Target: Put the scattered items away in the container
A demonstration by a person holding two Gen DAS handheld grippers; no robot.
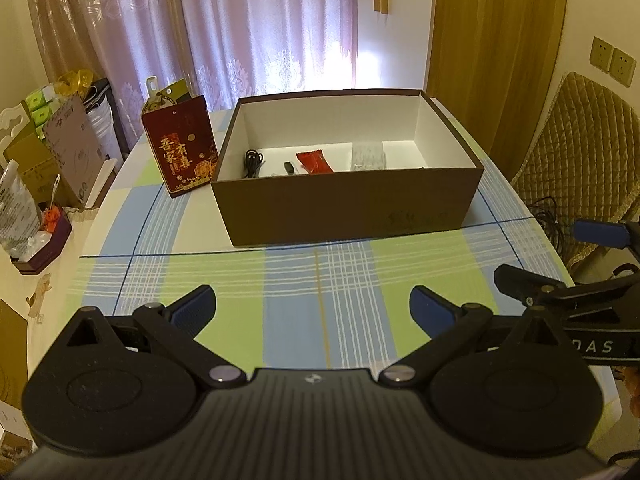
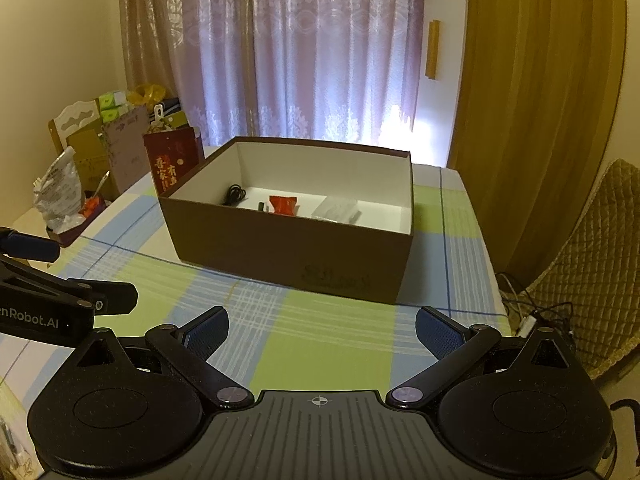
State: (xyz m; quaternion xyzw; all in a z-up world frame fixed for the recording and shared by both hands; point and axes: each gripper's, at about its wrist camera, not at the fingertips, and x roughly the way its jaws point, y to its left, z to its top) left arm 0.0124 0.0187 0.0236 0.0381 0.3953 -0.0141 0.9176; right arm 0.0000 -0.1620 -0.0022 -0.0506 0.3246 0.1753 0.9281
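Both grippers are hovering low over the near edge of the checked green-and-blue tablecloth: left gripper and right gripper, each holding its blue-padded fingers wide apart, gripping nothing. Beyond them, the brown cardboard box is sitting mid-table, containing, left to right, a coiled black cable, a small dark object, a red wrapper and a clear packet.

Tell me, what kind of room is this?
Probably a dining room in someone's home: a table with a checked tablecloth, long curtains over a window, and a padded chair. A brown box sits on the table.
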